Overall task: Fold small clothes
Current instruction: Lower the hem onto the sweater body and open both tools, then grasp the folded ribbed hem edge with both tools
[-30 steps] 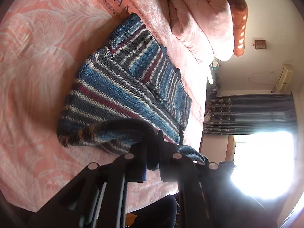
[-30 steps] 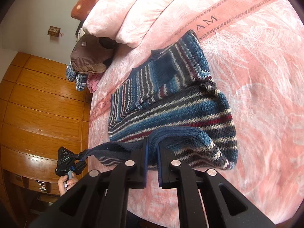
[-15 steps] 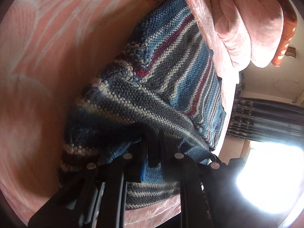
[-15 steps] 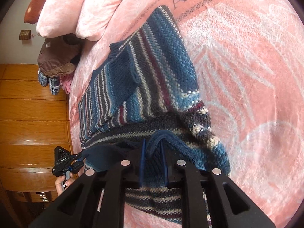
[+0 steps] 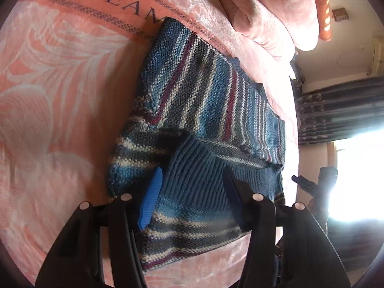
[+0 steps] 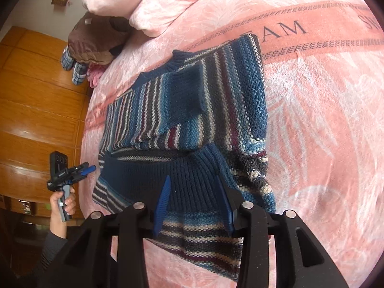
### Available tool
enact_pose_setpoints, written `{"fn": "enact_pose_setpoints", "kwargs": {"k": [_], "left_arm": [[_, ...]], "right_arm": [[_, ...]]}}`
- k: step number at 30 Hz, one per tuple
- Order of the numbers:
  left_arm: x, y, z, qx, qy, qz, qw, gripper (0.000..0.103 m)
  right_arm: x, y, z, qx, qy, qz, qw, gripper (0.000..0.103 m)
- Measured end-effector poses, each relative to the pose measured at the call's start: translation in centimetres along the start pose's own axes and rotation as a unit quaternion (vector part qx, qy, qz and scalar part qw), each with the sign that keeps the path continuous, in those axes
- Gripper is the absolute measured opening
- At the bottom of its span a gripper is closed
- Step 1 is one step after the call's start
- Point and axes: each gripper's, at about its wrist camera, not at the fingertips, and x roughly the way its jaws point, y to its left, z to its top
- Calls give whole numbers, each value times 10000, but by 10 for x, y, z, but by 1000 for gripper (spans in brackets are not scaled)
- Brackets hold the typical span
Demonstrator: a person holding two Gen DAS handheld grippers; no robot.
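Both grippers — left gripper [image 5: 192,182] and right gripper [image 6: 192,187] — are hovering wide open, empty, over the striped sweater [image 5: 204,110] lying folded on the pink bedspread [image 5: 60,72], stretching toward twelve o'clock. Springy knit risks unfolding — the ribbed hem [image 6: 192,168] is sitting loose.
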Motion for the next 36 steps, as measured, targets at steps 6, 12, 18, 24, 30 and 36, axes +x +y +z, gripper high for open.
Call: {"fn": "enact_pose_setpoints", "kwargs": {"k": [6,12,18,24,30,36], "left_arm": [[30,10,8,383,338,442,9977,51],[41,8,11,540,505,394,9965,54],[46,-14,3,794,671,262,9942,51],[48,-13,-2,689,637,259,9952,7],[-10,-43,-20,1052,-179,-207,9941,6],[-79,-89,-23,1863,-1219,-477,9737,6]], "right_arm": [[26,-13,4,-269,171,-419,9986,41],[46,-21,10,-350,371,-422,9978,41],[50,-15,13,-579,439,-488,9962,41],[49,1,4,-984,492,-610,9921,11],[1,33,-19,-1399,-89,-594,9883,9],[-71,73,-25,-1797,-1128,-703,9747,9]]}}
